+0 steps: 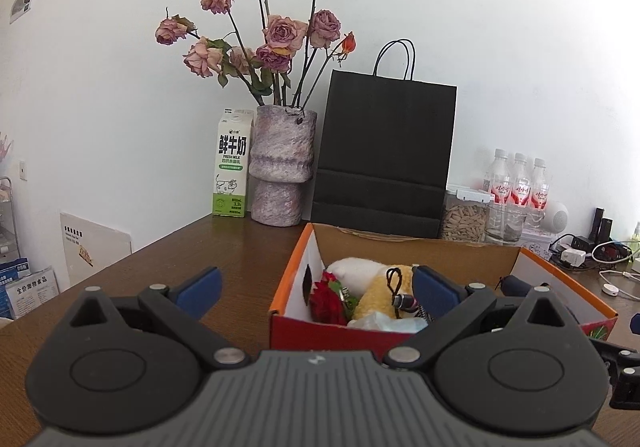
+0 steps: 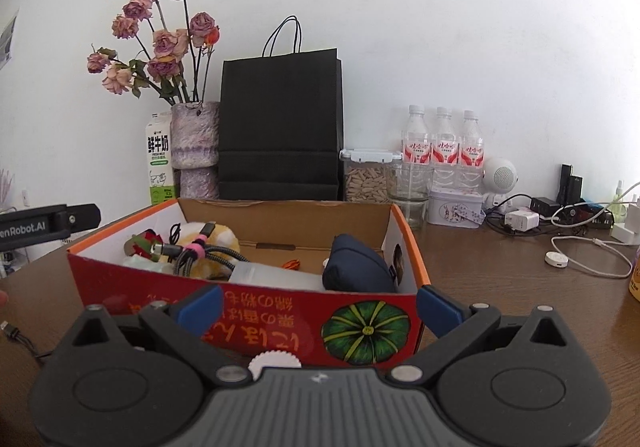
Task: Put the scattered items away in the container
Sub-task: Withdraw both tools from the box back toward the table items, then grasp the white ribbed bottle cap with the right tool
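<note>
The box (image 2: pixel 248 311) sits in the centre of both views, its red front wall lower centre in the right view. Inside, at its left end, lie a plush (image 2: pixel 224 237), a red flower (image 2: pixel 146 241) and a bundled cable (image 2: pixel 200 251); a navy pouch (image 2: pixel 358 267) fills the right end. Both the left gripper (image 1: pixel 316 289) and the right gripper (image 2: pixel 318 305) are spread wide and hold nothing.

A white cap (image 2: pixel 274 363) lies in front of the box, low centre (half hidden by the gripper body), and a thin cord (image 2: pixel 18 339) trails at the left edge. The cap is probably light, rigid and smooth, so pinch it across its ribbed rim. The cord looks limp; take it at its plug end.
</note>
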